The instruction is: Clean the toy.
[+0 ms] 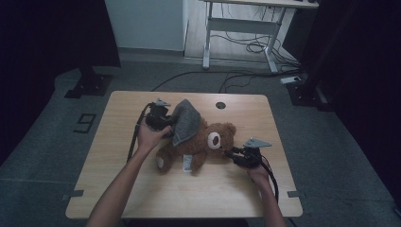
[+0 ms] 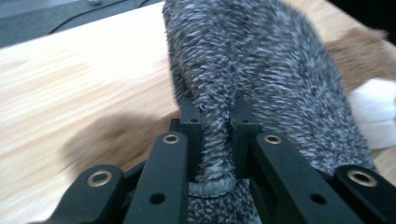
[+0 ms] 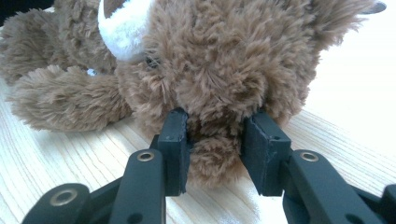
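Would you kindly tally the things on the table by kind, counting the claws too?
Brown teddy bear: 1
Grey fleece cloth: 1
Claws: 2, the left claw shut on the cloth, the right claw shut on the bear's ear
Total: 4

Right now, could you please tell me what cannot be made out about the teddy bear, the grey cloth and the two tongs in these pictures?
- High view: the teddy bear's back and far arm lie under the grey cloth.
- High view: print on the white tag is too small to read.
- Left gripper view: the cloth's lower hem runs off the bottom edge behind the left tongs.
- Right gripper view: fur between the right tongs hides which part of the bear is pinched; its legs are cut off.
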`<state>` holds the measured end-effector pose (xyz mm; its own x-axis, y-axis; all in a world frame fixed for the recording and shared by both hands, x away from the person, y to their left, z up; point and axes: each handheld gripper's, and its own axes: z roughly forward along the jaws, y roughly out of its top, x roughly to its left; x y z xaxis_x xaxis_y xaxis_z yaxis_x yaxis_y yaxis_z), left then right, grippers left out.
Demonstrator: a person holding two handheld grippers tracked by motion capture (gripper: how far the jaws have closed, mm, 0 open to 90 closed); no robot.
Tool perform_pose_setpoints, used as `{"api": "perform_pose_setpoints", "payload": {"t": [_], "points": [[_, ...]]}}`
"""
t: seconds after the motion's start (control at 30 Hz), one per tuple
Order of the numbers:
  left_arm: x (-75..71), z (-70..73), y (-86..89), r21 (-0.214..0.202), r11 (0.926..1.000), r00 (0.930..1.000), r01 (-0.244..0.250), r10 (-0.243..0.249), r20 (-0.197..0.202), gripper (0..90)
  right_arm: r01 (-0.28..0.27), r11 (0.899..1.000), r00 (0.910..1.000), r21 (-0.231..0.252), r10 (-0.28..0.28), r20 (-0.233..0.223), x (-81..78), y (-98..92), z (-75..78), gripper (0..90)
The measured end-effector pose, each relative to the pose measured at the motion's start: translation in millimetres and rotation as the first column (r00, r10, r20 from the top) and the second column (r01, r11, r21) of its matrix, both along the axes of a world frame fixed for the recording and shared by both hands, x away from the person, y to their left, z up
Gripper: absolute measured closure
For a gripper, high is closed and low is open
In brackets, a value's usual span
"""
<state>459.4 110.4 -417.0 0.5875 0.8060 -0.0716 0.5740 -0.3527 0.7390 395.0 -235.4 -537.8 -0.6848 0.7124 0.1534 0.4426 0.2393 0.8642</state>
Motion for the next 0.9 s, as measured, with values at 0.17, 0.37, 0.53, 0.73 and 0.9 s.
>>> {"api": "perform_pose_setpoints", "payload": {"t": [0.17,0.37,0.53,0.73,0.9], "points": [[2.0,-8.1,-41.2,0.05,0.9973,0.9985,0.053,-0.053,-0.011,79.5,0.002,1.0,1.0,-0.007,-0.002,0.0,-1.1,0.6,0.4,61.4],[2.2,-12.9,-60.5,0.06,0.9968,0.9986,0.053,-0.052,-0.005,79.7,0.0,1.0,1.0,-0.006,0.0,0.001,-0.4,0.0,-0.3,61.4],[1.6,-18.2,-53.9,0.065,0.9966,0.9985,0.05,-0.048,-0.026,80.0,-0.002,1.0,1.0,-0.009,0.002,-0.002,-0.8,0.1,0.0,61.1],[-10.5,-28.1,-43.7,0.007,0.9986,0.9984,0.053,-0.053,-0.019,80.4,0.047,0.999,0.9987,0.011,-0.047,0.016,-5.3,-1.3,8.0,41.3],[-21.9,-33.4,-44.4,0.026,0.9977,0.9979,0.062,-0.063,0.016,80.8,0.115,0.99,0.9921,0.086,-0.119,0.041,-7.1,-3.2,27.0,21.4]]}}
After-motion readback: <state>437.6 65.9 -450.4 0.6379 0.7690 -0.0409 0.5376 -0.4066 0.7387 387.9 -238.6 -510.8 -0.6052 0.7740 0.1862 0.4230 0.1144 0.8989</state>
